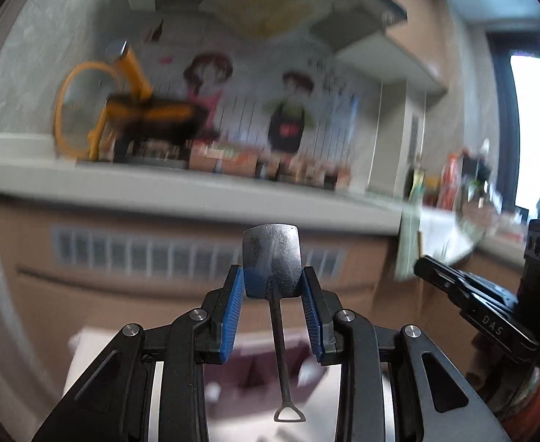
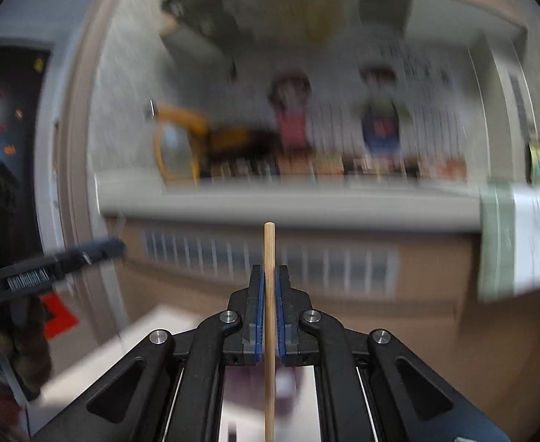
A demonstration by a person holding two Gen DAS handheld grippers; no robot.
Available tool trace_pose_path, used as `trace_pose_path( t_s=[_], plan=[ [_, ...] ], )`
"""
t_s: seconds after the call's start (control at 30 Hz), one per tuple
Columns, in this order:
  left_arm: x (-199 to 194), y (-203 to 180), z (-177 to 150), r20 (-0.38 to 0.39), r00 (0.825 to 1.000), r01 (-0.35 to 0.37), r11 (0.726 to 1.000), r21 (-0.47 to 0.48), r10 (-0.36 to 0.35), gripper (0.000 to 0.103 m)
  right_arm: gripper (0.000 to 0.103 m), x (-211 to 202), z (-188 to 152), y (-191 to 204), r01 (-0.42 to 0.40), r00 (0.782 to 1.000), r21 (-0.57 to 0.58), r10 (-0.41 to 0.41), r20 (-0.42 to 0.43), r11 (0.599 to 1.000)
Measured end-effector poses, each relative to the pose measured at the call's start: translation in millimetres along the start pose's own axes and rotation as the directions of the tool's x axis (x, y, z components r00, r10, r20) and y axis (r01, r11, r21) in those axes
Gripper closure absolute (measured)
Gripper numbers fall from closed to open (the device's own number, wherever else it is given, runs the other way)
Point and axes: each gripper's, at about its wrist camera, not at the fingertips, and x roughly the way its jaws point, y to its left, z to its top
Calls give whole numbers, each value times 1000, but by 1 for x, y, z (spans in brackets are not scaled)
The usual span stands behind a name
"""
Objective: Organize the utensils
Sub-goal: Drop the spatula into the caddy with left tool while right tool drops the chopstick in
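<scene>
Carrying two utensils, neither stowed yet

Left gripper (image 1: pixel 273 287) clamps a small dark metal shovel-shaped spoon (image 1: pixel 272 261) by its blade, handle hanging down. Right gripper (image 2: pixel 269 287) pinches a thin pale wooden stick (image 2: pixel 269 316) upright. Both aloft; any organizer isn't discernible, so placing remains.

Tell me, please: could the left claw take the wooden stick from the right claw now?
Probably not. The left claw is already shut on a small metal shovel-shaped utensil, so its fingers are occupied. The wooden stick is clamped upright in the right claw. The left would need to put its utensil down first.
</scene>
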Motion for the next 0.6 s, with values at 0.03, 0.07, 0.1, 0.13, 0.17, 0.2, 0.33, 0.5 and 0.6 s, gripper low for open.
trace_pose_path(
  t_s=[0.03, 0.07, 0.1, 0.13, 0.17, 0.2, 0.33, 0.5, 0.6],
  plan=[
    [7, 1, 8, 44, 999, -9, 1000, -9, 10, 71, 97, 6, 11, 0, -5, 1000, 7, 5, 27, 1000],
    [13, 1, 11, 74, 997, -19, 1000, -17, 20, 71, 97, 17, 22, 0, -6, 998, 19, 5, 67, 1000],
    [23, 4, 12, 97, 995, -25, 999, -32, 28, 70, 97, 27, 26, 0, -6, 996, 24, 4, 92, 1000],
    [32, 6, 10, 102, 994, -27, 999, -41, 31, 70, 97, 36, 26, 1, -2, 994, 27, -1, 111, 1000],
    [40, 9, 6, 100, 994, -34, 998, -48, 39, 70, 97, 45, 23, 2, 6, 993, 32, -10, 120, 999],
    [53, 14, -1, 88, 995, -47, 998, -51, 51, 70, 97, 54, 19, 3, 14, 993, 39, -18, 115, 999],
    [85, 37, -29, 47, 996, -77, 994, -80, 81, 70, 97, 83, -5, 4, 33, 995, 64, -39, 94, 997],
    [117, 61, -62, -15, 995, -95, 987, -133, 94, 70, 97, 110, -28, 5, 58, 997, 38, -60, 51, 998],
    [130, 66, -77, -34, 995, -98, 984, -147, 94, 70, 97, 123, -36, 1, 83, 995, 29, -85, 48, 996]
  ],
)
